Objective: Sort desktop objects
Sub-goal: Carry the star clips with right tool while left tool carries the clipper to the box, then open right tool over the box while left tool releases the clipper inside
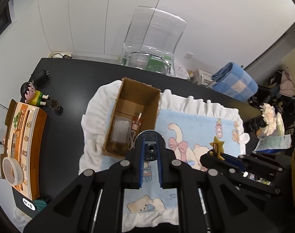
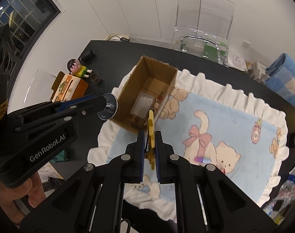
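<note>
Right wrist view: right gripper (image 2: 149, 145) jaws clamped on flat yellow star-topped clip (image 2: 151, 134), left gripper (image 2: 100, 106) jaws clamped on round silver disc (image 2: 108, 106), both near open brown cardboard box (image 2: 147, 89).

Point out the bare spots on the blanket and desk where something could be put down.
Free: the blue blanket right of the cardboard box, apart from a small purple tube; the black desk between box and cartoon figurine. Crowded: the box floor, and the desk's left edge by the orange box.
</note>
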Demonstrator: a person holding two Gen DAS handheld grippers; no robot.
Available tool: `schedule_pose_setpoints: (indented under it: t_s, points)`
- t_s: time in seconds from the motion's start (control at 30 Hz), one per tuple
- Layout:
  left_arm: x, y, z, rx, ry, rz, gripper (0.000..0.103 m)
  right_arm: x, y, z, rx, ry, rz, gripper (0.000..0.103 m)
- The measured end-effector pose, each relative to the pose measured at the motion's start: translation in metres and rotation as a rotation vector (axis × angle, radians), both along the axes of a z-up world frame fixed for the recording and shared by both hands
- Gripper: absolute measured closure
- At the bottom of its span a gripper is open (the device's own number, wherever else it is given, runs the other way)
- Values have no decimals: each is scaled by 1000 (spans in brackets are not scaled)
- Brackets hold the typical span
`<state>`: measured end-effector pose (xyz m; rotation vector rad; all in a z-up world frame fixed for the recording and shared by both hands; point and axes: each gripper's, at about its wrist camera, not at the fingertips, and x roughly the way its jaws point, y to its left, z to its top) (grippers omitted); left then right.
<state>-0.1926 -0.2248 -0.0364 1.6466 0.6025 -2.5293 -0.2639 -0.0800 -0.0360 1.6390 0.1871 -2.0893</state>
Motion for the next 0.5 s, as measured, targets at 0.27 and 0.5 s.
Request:
schedule_pose_setpoints:
  t_s: [0.27,0.5]
  points:
    - [-29,-24,-25,10,-38,28,91,-47,-33,-27,-7,-21,64,93]
    - [-39,-38,-49,30,-82,49,91,-74,-54,-47,-2,-32,90,93]
